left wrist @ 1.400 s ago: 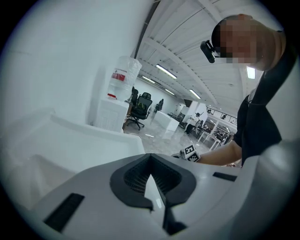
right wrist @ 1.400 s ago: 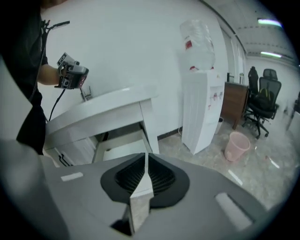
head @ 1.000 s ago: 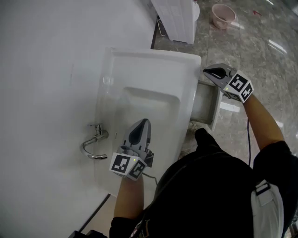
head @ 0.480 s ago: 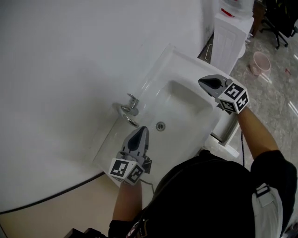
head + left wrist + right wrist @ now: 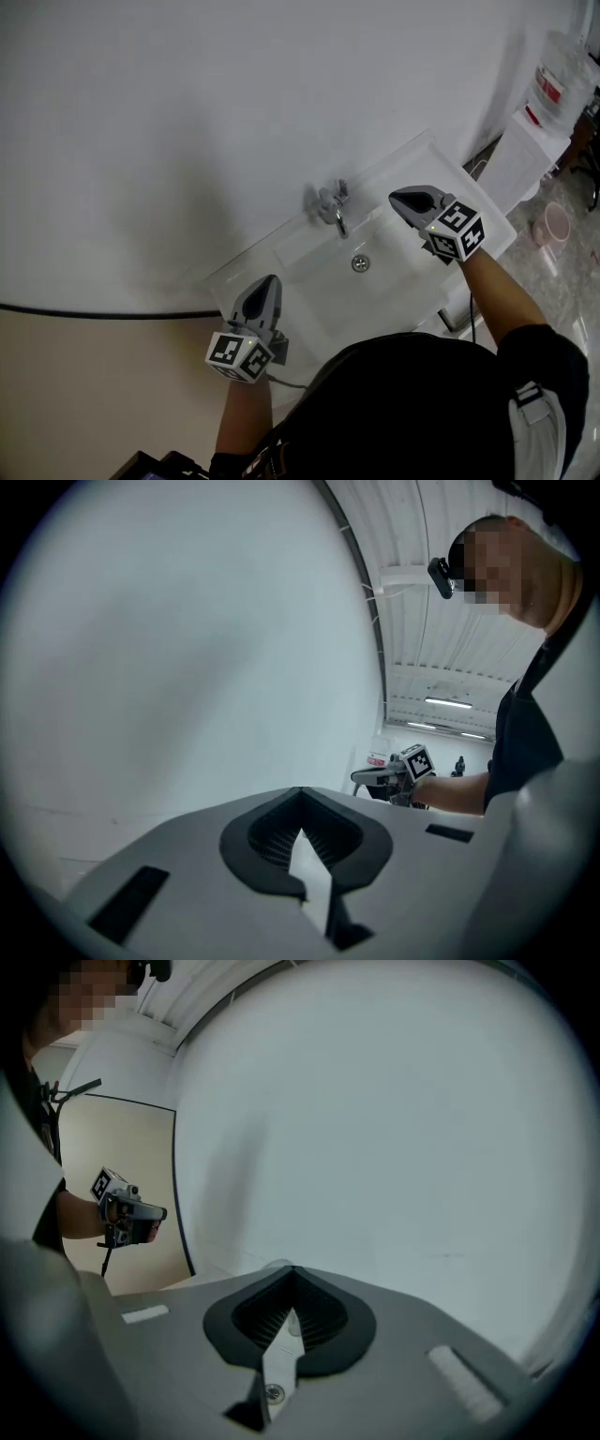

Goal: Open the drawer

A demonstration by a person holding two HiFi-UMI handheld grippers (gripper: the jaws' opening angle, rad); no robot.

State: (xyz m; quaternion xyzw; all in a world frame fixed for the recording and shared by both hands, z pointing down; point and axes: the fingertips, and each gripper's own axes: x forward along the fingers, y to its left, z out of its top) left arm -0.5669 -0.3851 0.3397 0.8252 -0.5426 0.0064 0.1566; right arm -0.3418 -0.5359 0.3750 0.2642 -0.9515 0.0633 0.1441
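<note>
- The person's dark-clothed torso (image 5: 412, 412) fills the bottom of the head view, pressed close to the front of the sink (image 5: 291, 239).
- The left gripper (image 5: 269, 281) hangs over the sink's front left corner, pointing toward the wall. Its 2 jaws are pressed together at the tips, with nothing between them.
- The right gripper (image 5: 398, 199) is above the right side of the sink, beyond the basin's right edge. Its jaws are likewise closed tip to tip and empty.
- The drawer (image 5: 450, 317) shows only as a small white sliver below the sink's front right edge, beside the right forearm. It juts out past the rim, and the rest is hidden by the arm and body.
- The drain (image 5: 360, 264) sits in the middle of the basin, between the 2 grippers.
- The faucet (image 5: 334, 208) stands at the sink's back edge, its spout curving over the basin.
- The white wall (image 5: 187, 112) rises just behind the sink.
- Farther right of the sink stand a white cabinet (image 5: 511, 164) and a pink bucket (image 5: 555, 225) on the floor.
</note>
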